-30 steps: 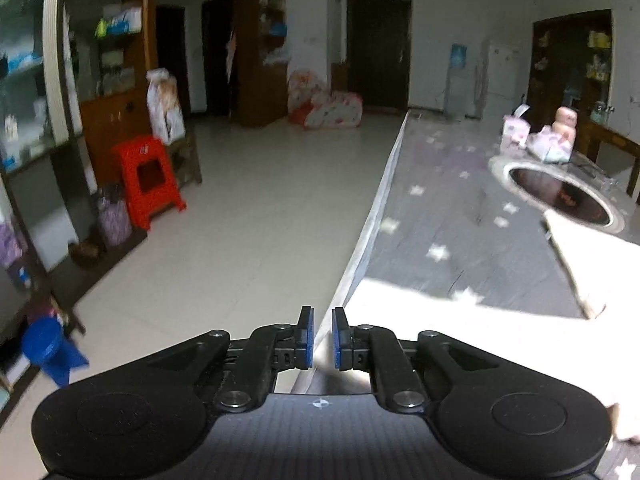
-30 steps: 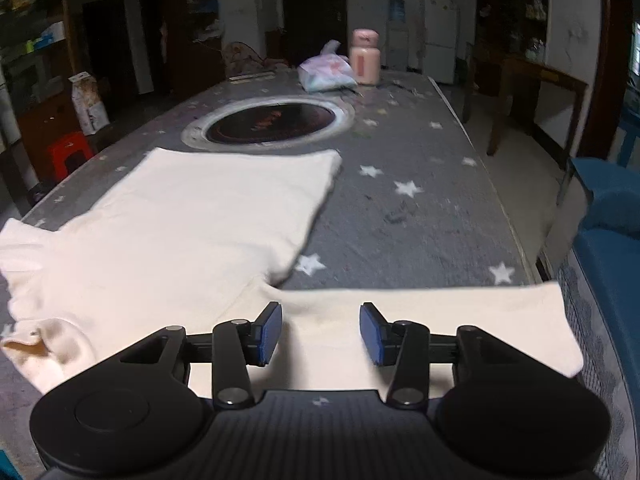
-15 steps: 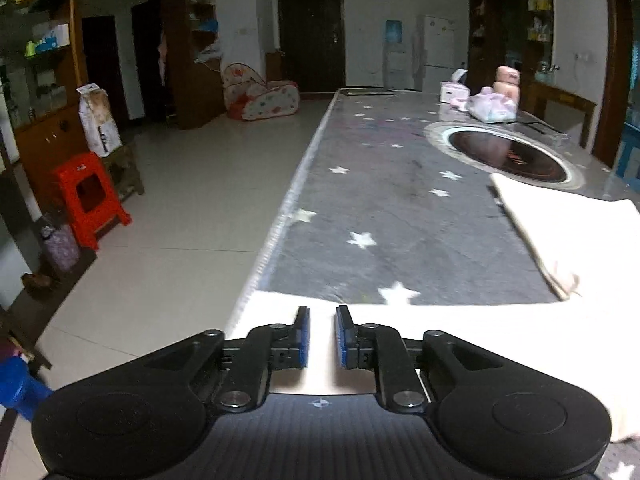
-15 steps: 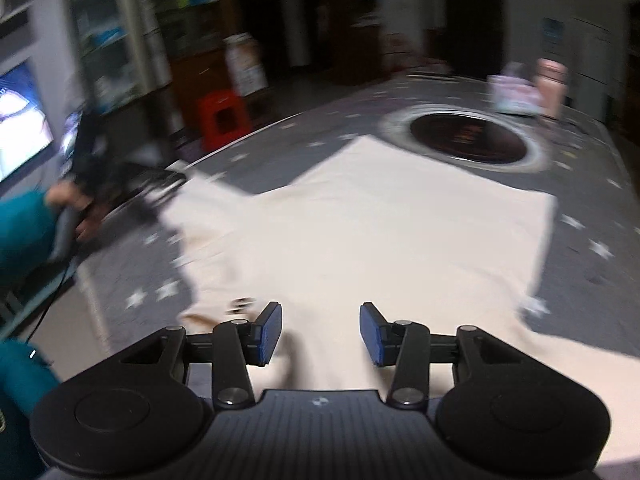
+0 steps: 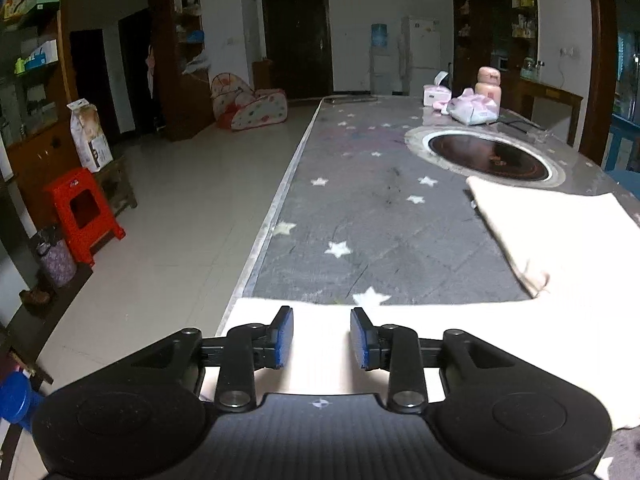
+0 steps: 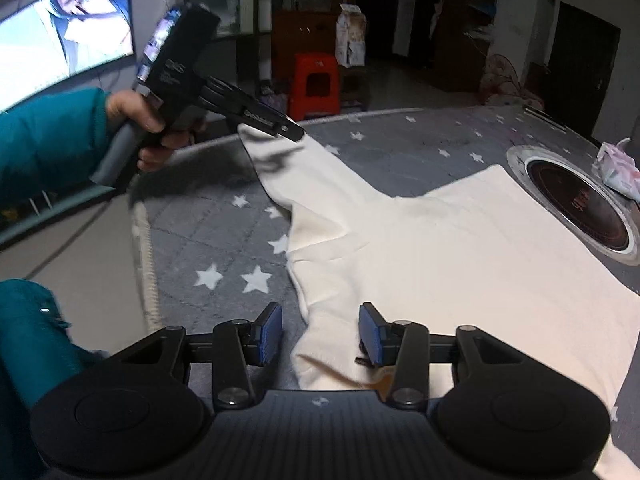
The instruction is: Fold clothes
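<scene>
Close to the right wrist camera, the right gripper [image 6: 320,334] is being held over the neck end of a cream garment [image 6: 460,248]. Its blue pads are standing moderately apart and are closing slowly; the collar fold is lying between and below them, but no pad is being pressed on the cloth. The garment is being spread flat on a grey table cover [image 6: 224,240] printed with white stars, with one sleeve [image 6: 288,168] being stretched out toward the table edge.

At the end of that sleeve, the left gripper [image 6: 294,132] is being held by a hand [image 6: 148,120] coming out of a teal sleeve [image 6: 48,140]. In the left wrist view, the left gripper [image 5: 321,338] is being seen with its jaws opening to a narrow gap. The sleeve cuff [image 5: 320,356] is lying under and between the pads, and it is not being pinched by them.

Farther along the table, the body of the garment [image 5: 560,240] is being seen at the right, and a round dark cooktop [image 5: 488,156] with a metal ring is being set into the table just behind the hem. Beyond it, a pink bottle [image 5: 489,84] and a pale plastic package [image 5: 472,110] are standing near the far end. On the floor beside the table, a red stool [image 5: 82,212] is standing well apart.
</scene>
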